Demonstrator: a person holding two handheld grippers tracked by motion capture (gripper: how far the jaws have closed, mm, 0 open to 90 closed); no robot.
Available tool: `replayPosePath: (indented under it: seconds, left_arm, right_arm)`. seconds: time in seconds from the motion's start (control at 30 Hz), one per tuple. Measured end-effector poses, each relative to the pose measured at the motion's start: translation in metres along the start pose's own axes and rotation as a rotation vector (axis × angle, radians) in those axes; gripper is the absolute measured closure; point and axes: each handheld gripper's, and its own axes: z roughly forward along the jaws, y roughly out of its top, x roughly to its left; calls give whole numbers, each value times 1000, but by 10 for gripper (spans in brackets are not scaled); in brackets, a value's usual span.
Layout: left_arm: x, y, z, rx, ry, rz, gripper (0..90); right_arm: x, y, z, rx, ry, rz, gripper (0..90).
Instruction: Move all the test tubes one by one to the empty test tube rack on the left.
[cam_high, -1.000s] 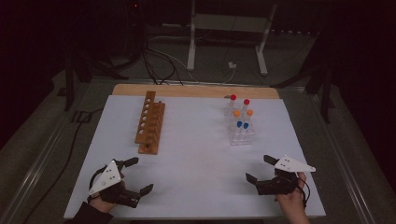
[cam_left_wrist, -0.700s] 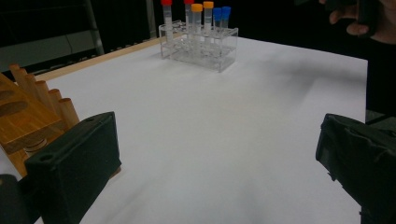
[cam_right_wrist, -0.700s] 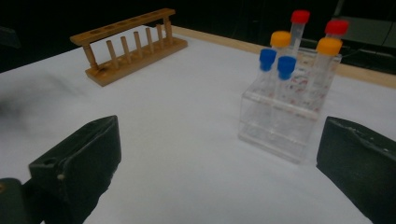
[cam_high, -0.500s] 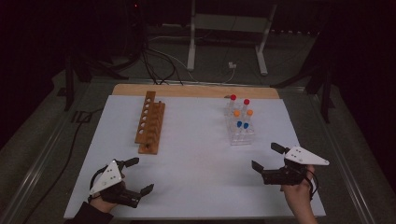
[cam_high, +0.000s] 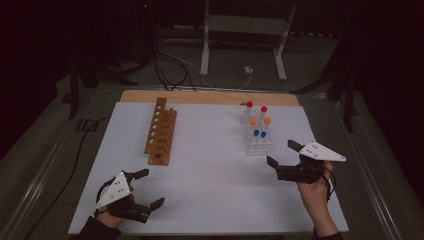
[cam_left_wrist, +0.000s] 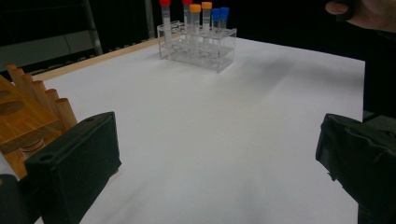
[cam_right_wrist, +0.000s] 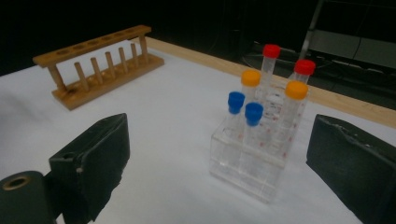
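Note:
A clear plastic rack (cam_high: 257, 142) stands at the right of the white sheet, holding tubes with red, orange and blue caps (cam_right_wrist: 251, 77). A wooden tube rack (cam_high: 161, 131) lies left of centre with its holes bare. My right gripper (cam_high: 281, 152) hovers just in front of the clear rack and points at it. It is open, its jaws have just been closing slightly, and nothing lies between them. My left gripper (cam_high: 152, 187) rests open near the front left corner. The wooden rack's end (cam_left_wrist: 28, 112) is beside its left jaw.
The white sheet (cam_high: 210, 170) covers the table, with a wooden strip (cam_high: 210, 97) along its far edge. Beyond it are a metal stand's legs (cam_high: 205, 55) and cables on the floor (cam_high: 165, 75). The right hand (cam_left_wrist: 359, 11) shows at the top right of the left gripper view.
The right gripper has lifted off the sheet and moved up toward the clear rack. The left gripper has stayed in place.

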Motion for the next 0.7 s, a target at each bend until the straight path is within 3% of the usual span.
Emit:
replayPosePath:
  seconds: [0.3,0.37,0.43,0.7]
  left_arm:
    - [1,0,0,-1,0,-1,4]
    - [1,0,0,-3,-3,-2,4]
    - [1,0,0,-2,-3,-1,4]
    - [1,0,0,-2,-6,-1,4]
  right_arm:
    - [-11,8,21,28,-61,48,67]
    - [-16,5,28,41,-80,56,150]
    - [-18,4,31,47,-85,59,153]
    - [-28,-3,47,107,-81,72,391]
